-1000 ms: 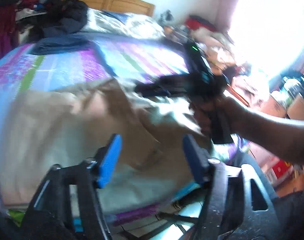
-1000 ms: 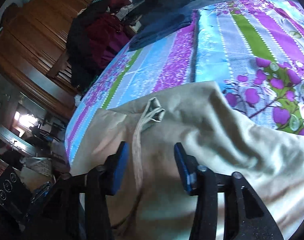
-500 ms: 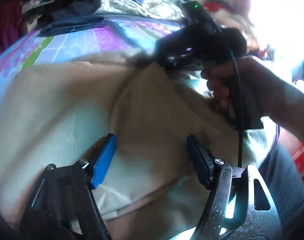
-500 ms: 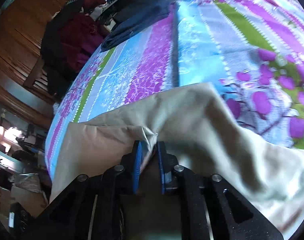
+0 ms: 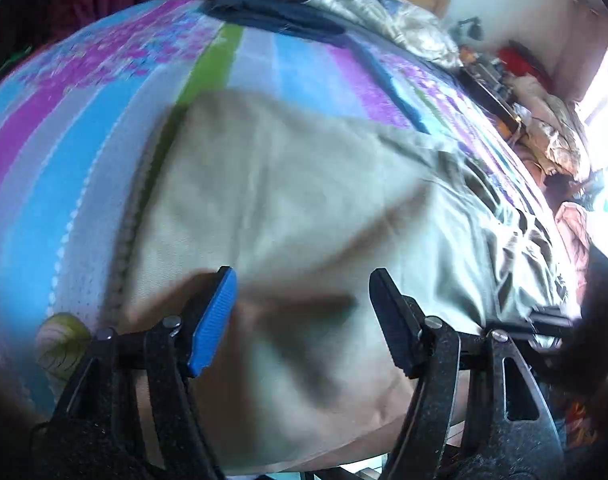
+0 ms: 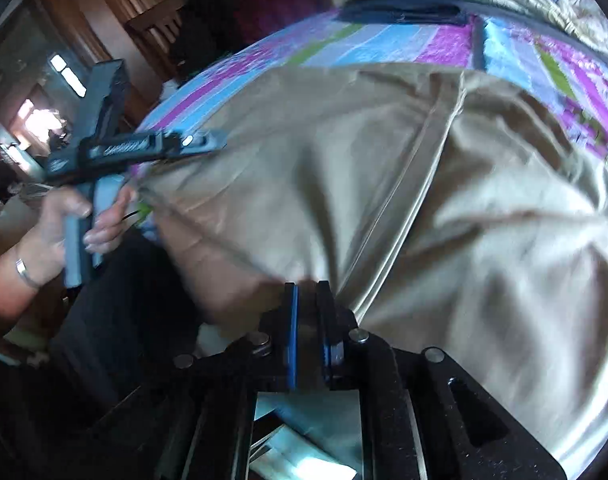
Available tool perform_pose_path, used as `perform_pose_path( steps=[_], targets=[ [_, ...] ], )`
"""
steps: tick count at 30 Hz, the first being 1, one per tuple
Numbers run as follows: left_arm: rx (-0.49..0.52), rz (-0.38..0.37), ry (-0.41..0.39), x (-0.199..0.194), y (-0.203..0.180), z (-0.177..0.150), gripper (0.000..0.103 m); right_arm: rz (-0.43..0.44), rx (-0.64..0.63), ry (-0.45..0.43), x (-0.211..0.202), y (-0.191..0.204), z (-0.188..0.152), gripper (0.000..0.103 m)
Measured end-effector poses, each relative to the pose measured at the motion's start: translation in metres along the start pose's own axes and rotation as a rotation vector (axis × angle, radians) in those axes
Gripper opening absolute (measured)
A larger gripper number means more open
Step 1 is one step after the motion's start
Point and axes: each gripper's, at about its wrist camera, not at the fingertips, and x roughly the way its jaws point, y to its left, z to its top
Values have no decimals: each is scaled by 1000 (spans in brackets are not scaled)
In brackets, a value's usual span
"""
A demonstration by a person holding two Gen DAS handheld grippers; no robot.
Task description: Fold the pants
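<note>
Much of your left wrist view is smeared by motion, so the fold lines in the beige pants (image 5: 287, 208) are hard to read there, and their near edge drops out of sight behind the gripper frame. The pants lie spread over the striped floral bedspread (image 5: 63, 152), a smooth woven cloth with a long stitched seam (image 6: 408, 184) running down the middle. Your left gripper (image 5: 304, 316) has its jaws wide apart over the cloth, holding nothing; one blue ribbed pad (image 5: 213, 320) shows clearly. Your right gripper (image 6: 306, 336) has its jaws pressed nearly together, and they seem to pinch the near edge of the pants, though the contact itself is hidden. Your left hand (image 6: 63, 224) wraps its tool's handle beside the pants' edge. Dark clothes (image 6: 263, 4) are piled by the bed.
</note>
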Motion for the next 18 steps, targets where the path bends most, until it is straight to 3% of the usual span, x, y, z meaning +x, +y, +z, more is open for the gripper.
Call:
perform_pose_path(
  steps=[1,4,6,7,8,11,12,13,14,15,16,17,18],
  targets=[
    [-20,-27,-22,-7,9,-5,63,-24,7,19,-1,3,-10,1],
    [-49,-14,-43,-20,18,-5,63,-21,72,-71,-26,2,-14,6],
    [-48,-52,-75,-30,16,1,63,-28,147,-186,-43,-5,-7,26],
    [-37,-75,-101,-35,12,5,64,-22,188,-226,-48,-11,-4,52],
    [-19,-77,-121,-37,7,9,69,-6,226,-254,-49,-17,0,65],
    [-19,1,-94,-25,13,8,80,83,319,-209,-27,-33,12,66],
    [-37,10,-62,-12,23,6,80,90,352,-163,-14,-39,16,63],
    [-41,4,-53,-3,32,0,76,58,366,-162,-10,-41,15,39],
    [-7,8,-95,-5,32,-5,76,57,374,-153,-10,-44,15,23],
    [23,24,-87,-6,28,-7,76,93,398,-167,-16,-47,9,20],
    [46,53,-76,-9,22,-7,76,123,404,-189,-23,-48,6,4],
    [52,58,-74,-14,18,-6,77,90,389,-184,-27,-45,1,4],
    [58,-1,-89,-19,17,-8,78,40,370,-159,-23,-47,-2,4]
  ],
)
